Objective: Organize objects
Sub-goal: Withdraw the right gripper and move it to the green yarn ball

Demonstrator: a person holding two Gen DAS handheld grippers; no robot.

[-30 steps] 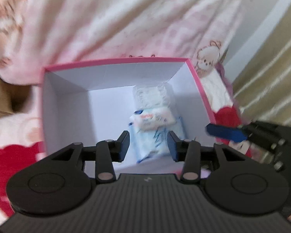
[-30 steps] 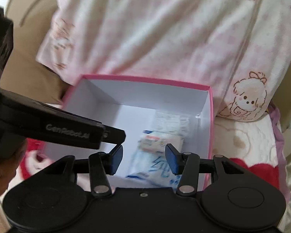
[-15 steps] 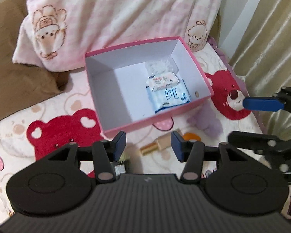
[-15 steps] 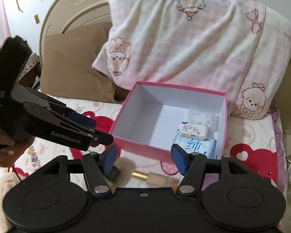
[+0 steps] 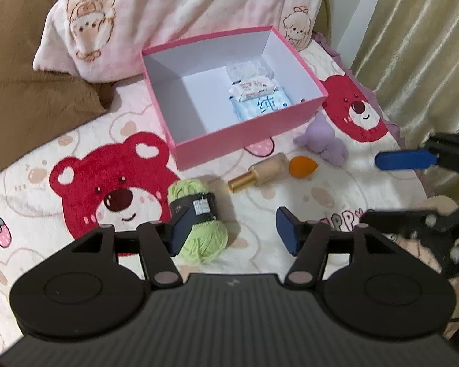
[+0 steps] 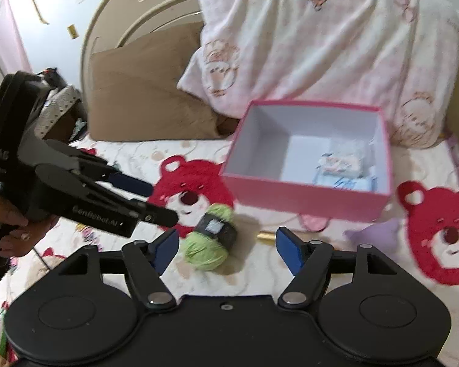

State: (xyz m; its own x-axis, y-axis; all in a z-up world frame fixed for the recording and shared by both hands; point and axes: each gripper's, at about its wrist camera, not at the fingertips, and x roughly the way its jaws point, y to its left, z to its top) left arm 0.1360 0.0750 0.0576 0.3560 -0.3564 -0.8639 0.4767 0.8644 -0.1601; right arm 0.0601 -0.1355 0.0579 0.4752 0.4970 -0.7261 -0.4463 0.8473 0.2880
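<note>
- The pink box (image 5: 248, 140) sits open on the bed (image 5: 30, 165) before the pillows; its thin wall could buckle or the box slide on the soft blanket if a claw knocks it.
- The lavender plush toy (image 5: 324, 143) lies just beside the box's near corner, floppy enough to slip a shallow pinch.
- The green yarn skein (image 5: 199, 223) lies nearest; the left claw (image 5: 232, 232) hangs over it, its jaws opening and empty. A loose strand may snag a pad.
- The right claw (image 6: 226, 250) is likewise empty, jaws spreading; both claws aiming at the yarn could collide.
- The foundation bottle (image 5: 260, 174) lies on its side and may roll away.
- The orange makeup sponge (image 5: 301, 166), touching the bottle, might get dragged along.
</note>
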